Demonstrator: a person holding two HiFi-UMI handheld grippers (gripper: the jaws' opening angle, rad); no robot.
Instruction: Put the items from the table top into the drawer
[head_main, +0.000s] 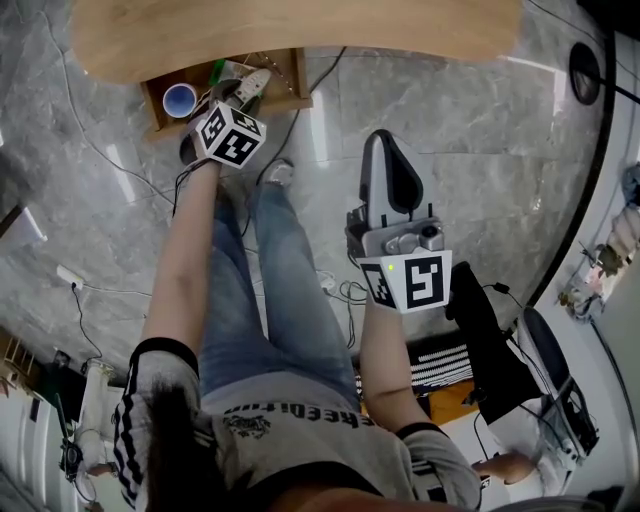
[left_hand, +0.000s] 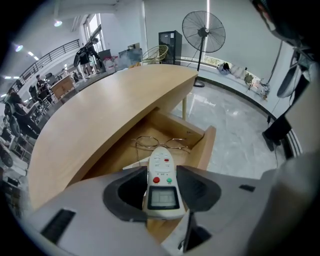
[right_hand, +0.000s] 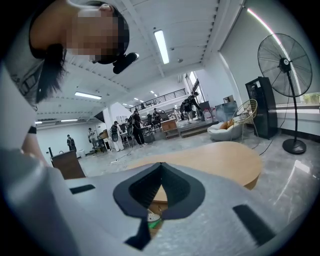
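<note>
Left gripper view: left gripper (left_hand: 161, 172) clamps white remote (left_hand: 162, 197); right gripper (right_hand: 160, 169) closed, empty

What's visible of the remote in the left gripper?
The remote is a white plastic handset, rounded and narrower at its far end. Its face is up: a grey screen nearest the camera, then a red and a green round button, then smaller buttons further out. The left gripper clamps it by its sides. The far end points down over the open wooden drawer, toward the glasses lying inside. It appears not to touch the drawer.
</note>
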